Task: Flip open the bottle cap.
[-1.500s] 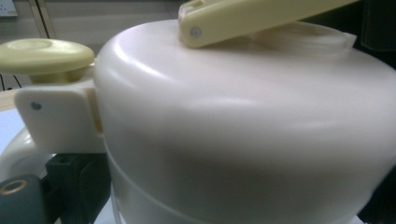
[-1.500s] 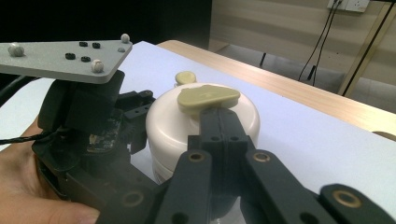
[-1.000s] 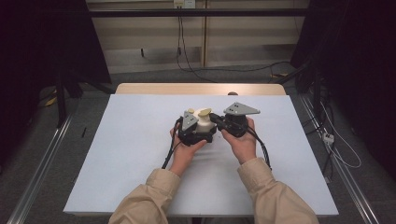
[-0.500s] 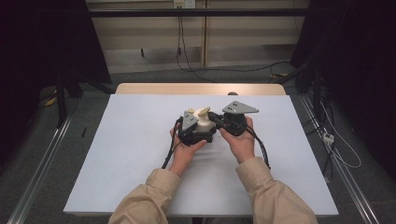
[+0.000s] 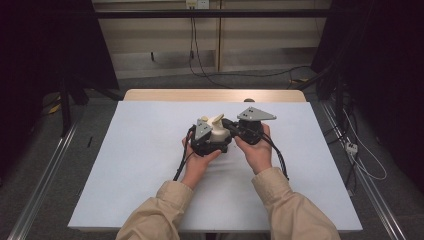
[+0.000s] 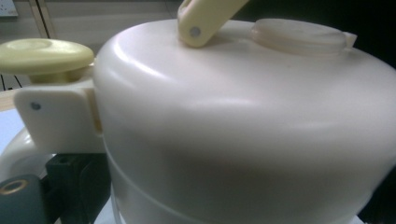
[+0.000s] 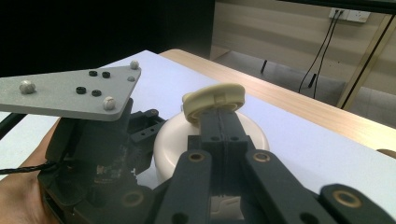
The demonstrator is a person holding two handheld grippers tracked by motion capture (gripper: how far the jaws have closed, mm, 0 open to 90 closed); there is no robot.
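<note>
A small white pot (image 5: pixel 219 134) with a pale yellow bail handle (image 5: pixel 218 119) stands on the white table (image 5: pixel 130 165), between the two hands. My left gripper (image 5: pixel 211 144) is closed around the pot's body; the white body (image 6: pixel 243 126) sits right against its camera, with a yellow knob (image 6: pixel 44 56) and the handle's pivot (image 6: pixel 205 18) on top. My right gripper (image 7: pixel 219 108) is shut on the raised yellow handle (image 7: pixel 214 99) above the lid (image 7: pixel 170 137). The left gripper's grey plate (image 7: pixel 70 91) is at the left of the right gripper view.
Black cables (image 5: pixel 181 162) trail from both grippers toward the person. A wooden strip (image 5: pixel 215 95) runs along the table's far edge. Metal rails (image 5: pixel 45 175) flank the table, and more cables lie on the floor behind (image 5: pixel 240 75).
</note>
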